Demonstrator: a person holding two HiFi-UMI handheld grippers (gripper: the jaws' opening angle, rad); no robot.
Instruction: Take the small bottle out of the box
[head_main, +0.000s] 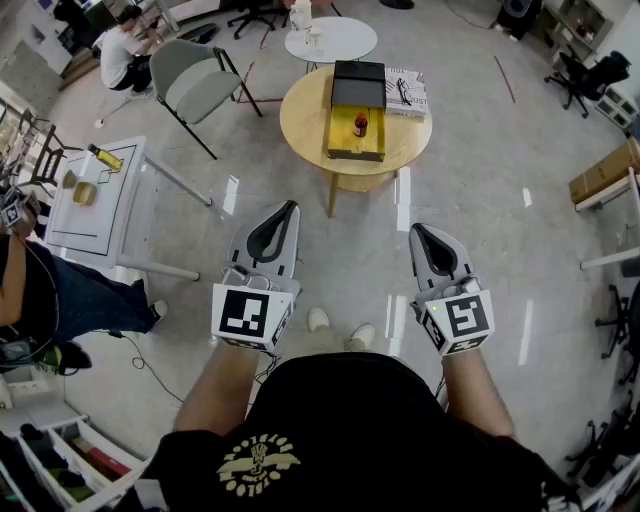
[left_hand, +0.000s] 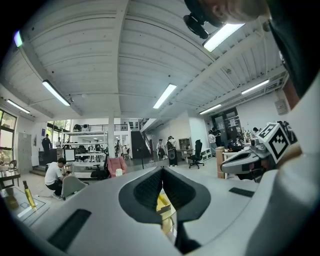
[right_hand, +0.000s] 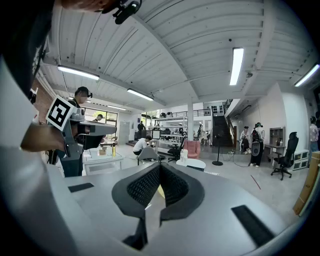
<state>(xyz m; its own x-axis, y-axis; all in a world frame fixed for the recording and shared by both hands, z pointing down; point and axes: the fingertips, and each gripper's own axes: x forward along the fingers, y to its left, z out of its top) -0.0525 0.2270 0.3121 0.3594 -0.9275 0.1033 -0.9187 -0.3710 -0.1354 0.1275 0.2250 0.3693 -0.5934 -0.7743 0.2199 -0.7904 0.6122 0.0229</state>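
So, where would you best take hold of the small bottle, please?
Probably near its red top, coming down from above: the bottle seems to stand upright in the open box, whose walls hem in its lower sides.

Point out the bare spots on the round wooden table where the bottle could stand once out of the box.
Widest bare patch: left side of the table, between the box and the rim. A smaller one lies front right, between the book and the near rim. The middle and back are crowded: box with bottle, its black lid, and the book alongside.
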